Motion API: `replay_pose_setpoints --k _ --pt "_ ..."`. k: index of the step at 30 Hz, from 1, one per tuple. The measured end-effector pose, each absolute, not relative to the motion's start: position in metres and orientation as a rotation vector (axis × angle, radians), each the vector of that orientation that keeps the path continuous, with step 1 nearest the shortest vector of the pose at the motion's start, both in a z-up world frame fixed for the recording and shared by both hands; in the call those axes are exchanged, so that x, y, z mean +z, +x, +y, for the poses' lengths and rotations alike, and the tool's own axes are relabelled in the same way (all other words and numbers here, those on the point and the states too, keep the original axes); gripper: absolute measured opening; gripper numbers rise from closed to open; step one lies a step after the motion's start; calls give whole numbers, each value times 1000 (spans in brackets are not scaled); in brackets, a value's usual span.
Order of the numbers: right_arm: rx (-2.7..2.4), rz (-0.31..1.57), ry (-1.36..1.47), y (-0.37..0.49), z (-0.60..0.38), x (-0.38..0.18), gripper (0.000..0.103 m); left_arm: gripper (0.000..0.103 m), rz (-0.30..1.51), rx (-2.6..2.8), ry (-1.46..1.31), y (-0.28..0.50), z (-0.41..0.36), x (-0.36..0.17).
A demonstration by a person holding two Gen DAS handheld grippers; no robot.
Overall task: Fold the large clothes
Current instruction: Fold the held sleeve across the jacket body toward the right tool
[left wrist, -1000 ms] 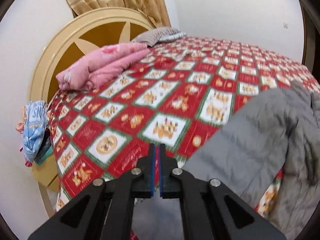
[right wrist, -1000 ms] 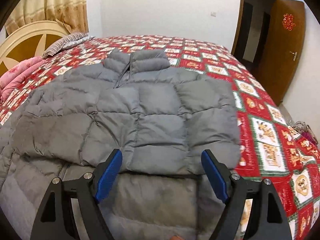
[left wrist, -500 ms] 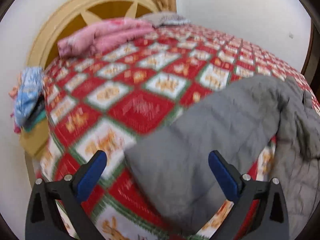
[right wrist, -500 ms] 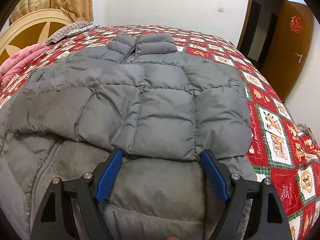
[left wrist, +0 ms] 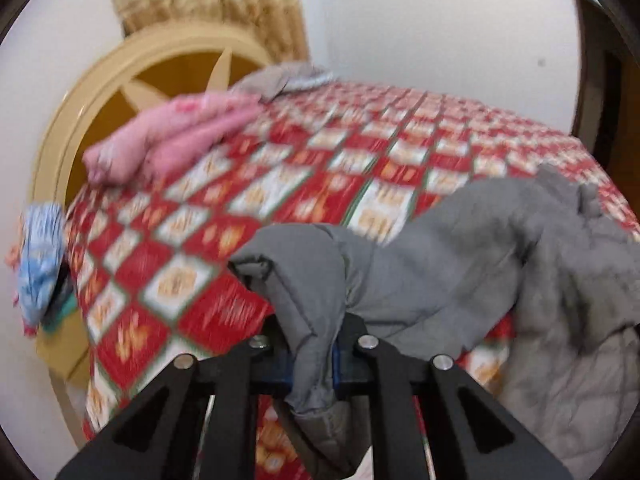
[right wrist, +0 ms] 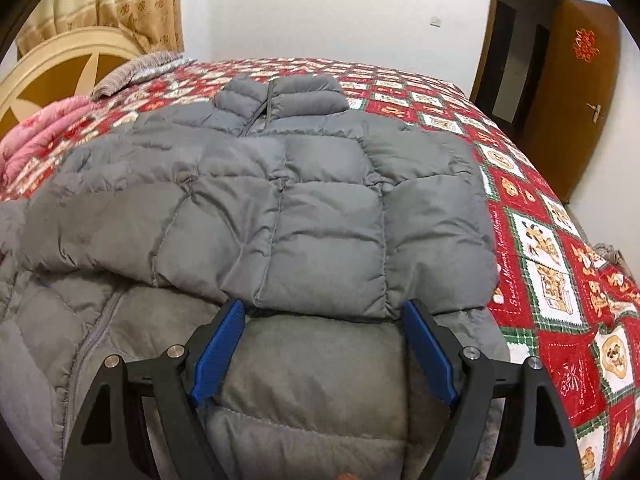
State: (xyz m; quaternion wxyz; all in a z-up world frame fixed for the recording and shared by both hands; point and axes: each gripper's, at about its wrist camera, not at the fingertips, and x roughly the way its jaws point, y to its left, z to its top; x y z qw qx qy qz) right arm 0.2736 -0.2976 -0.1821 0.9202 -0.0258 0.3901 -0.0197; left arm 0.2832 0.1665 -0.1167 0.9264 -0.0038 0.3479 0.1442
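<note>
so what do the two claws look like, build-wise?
Same build on both: the left claw and right claw have matte black angular frames with triangular cutouts, silver round screws at the pivots, and flat blue pads on the fingers. No cables or markings visible.

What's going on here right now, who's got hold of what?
A person with two handheld grippers is folding a grey puffer jacket spread on a bed with a red patterned cover. The left gripper has just closed its jaws on a sleeve, whose cuff end stands bunched up off the bed. The right gripper is open over the jacket's lower part, gripping nothing. One sleeve already lies folded across the front. A pink blanket sits near the headboard.
</note>
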Motion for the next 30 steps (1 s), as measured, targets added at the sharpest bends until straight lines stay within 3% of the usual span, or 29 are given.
replay_pose_setpoints --k 9,18,20,21,23,24,25,30 --pt "-111 790 0 273 -316 -179 81 12 509 41 224 320 15 -55" --pt "-102 794 81 269 -329 -184 81 12 608 -189 311 353 -107 -111" --pt "-104 802 89 271 -330 -187 81 16 627 -205 305 355 -119 -122" --pt "-106 807 87 271 -330 -188 81 21 641 -210 306 355 -123 -127" --pt "-110 819 78 273 -328 -190 81 44 661 -218 310 353 -133 -130" --pt "-110 823 74 274 -328 -191 81 69 659 -229 315 351 -136 -130" --pt "-110 826 72 275 -328 -191 81 83 632 -229 318 345 -136 -126" --pt "-106 829 83 275 -330 -193 81 102 542 -209 329 329 -128 -110"
